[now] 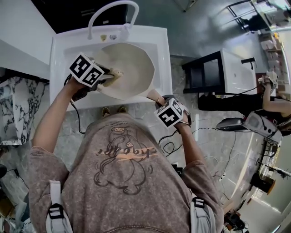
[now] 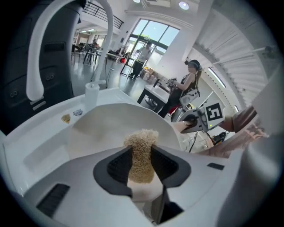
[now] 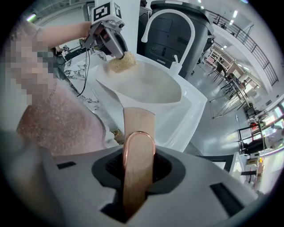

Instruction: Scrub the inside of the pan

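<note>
A cream-white pan (image 1: 128, 68) lies tilted in the white sink (image 1: 160, 54); its wooden handle (image 1: 155, 96) sticks out over the sink's front edge. My right gripper (image 1: 162, 102) is shut on that wooden handle (image 3: 138, 153), seen running between the jaws toward the pan (image 3: 144, 86). My left gripper (image 1: 108, 77) is shut on a tan fibrous scrubber (image 1: 113, 76) that rests against the pan's inner left side. In the left gripper view the scrubber (image 2: 141, 153) stands between the dark pads with the pan's inside (image 2: 120, 122) beyond it. The right gripper view shows the scrubber (image 3: 122, 62) at the pan's rim.
A white arched faucet (image 1: 111, 13) rises at the back of the sink. A black and white cabinet (image 1: 223, 70) stands to the right, with a seated person (image 1: 268, 98) beyond it. Cables (image 1: 170, 145) lie on the grey floor. A marble-patterned surface (image 1: 20, 107) is at the left.
</note>
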Demonstrator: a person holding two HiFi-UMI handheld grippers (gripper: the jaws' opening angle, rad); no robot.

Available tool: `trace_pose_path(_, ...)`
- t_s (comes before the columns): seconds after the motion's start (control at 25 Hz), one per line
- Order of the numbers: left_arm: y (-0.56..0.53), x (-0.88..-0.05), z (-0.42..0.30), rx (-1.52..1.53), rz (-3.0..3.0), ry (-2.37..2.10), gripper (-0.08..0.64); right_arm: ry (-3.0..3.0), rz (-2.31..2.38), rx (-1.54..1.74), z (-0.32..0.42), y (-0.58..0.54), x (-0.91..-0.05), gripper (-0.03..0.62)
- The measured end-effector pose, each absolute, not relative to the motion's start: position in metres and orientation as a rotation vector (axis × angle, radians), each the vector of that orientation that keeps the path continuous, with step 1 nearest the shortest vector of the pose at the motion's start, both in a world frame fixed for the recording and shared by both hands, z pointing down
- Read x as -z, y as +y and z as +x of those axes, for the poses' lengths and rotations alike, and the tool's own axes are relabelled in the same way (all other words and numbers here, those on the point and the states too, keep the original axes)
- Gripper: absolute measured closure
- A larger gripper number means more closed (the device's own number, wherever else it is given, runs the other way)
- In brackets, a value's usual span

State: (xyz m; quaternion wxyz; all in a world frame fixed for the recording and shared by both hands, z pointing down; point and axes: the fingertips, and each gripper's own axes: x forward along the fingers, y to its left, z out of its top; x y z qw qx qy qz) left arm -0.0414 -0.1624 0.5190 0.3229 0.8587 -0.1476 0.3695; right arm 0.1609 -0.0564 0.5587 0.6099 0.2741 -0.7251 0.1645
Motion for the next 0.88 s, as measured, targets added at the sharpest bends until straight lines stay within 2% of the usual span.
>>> trace_pose_path(0.24,-0.176,-0.503,-0.082,-0.814,2.251,-0.559,0.419,-1.656,0.669,-0.407,0.175,-0.057,-0.559,0.480)
trace_pose_path(0.48,-0.179,-0.478,-0.122,-0.420,2.199,-0.763,0.419,-1.699,0.707,-0.564,0.177,-0.044,-0.569,0.480)
trace_pose_path(0.88,-0.152,-0.483,-0.150,-0.465,2.180,-0.923,0.419,-1.770,0.764,-0.822,0.173,-0.034,-0.584,0.480)
